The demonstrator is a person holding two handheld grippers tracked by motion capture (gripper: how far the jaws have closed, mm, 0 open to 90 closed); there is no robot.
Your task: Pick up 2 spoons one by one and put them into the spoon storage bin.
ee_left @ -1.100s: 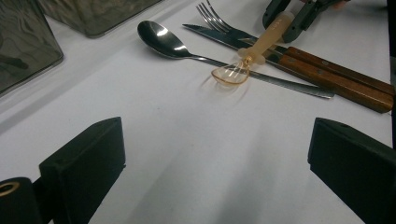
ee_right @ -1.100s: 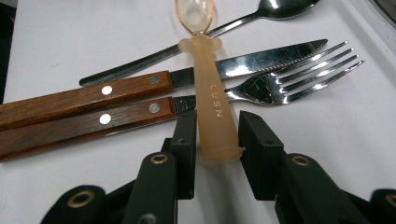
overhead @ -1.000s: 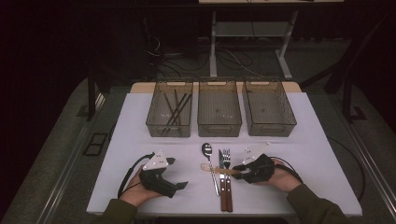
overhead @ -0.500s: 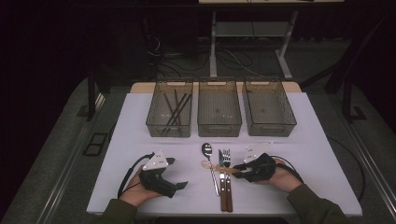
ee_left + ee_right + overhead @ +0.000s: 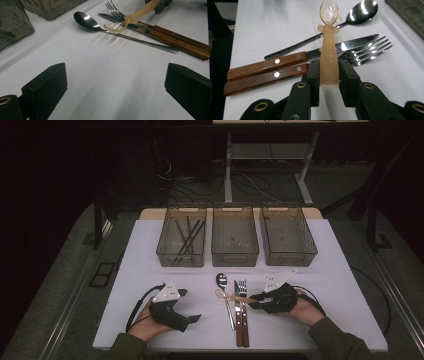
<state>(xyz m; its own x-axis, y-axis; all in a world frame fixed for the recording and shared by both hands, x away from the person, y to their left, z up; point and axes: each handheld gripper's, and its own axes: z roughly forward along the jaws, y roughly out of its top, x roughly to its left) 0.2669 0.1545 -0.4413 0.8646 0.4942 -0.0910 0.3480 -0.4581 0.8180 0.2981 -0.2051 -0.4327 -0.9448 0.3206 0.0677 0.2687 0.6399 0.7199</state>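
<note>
My right gripper (image 5: 329, 75) (image 5: 255, 300) is shut on the thick handle of a small translucent peach baby spoon (image 5: 329, 50) (image 5: 232, 296) (image 5: 130, 18). The spoon points left across a wooden-handled knife (image 5: 267, 63) (image 5: 237, 317) and fork (image 5: 367, 51) (image 5: 244, 320). Its bowl is over the handle of a metal spoon (image 5: 359, 12) (image 5: 222, 282) (image 5: 92, 23); I cannot tell whether they touch. My left gripper (image 5: 116, 82) (image 5: 189, 306) rests open on the white table, to the left of the cutlery, with nothing between its jaws.
Three clear bins stand in a row at the back of the table (image 5: 150, 285). The left bin (image 5: 181, 259) holds several dark chopsticks, and the middle bin (image 5: 235, 257) and right bin (image 5: 290, 257) look empty. The floor around is dark.
</note>
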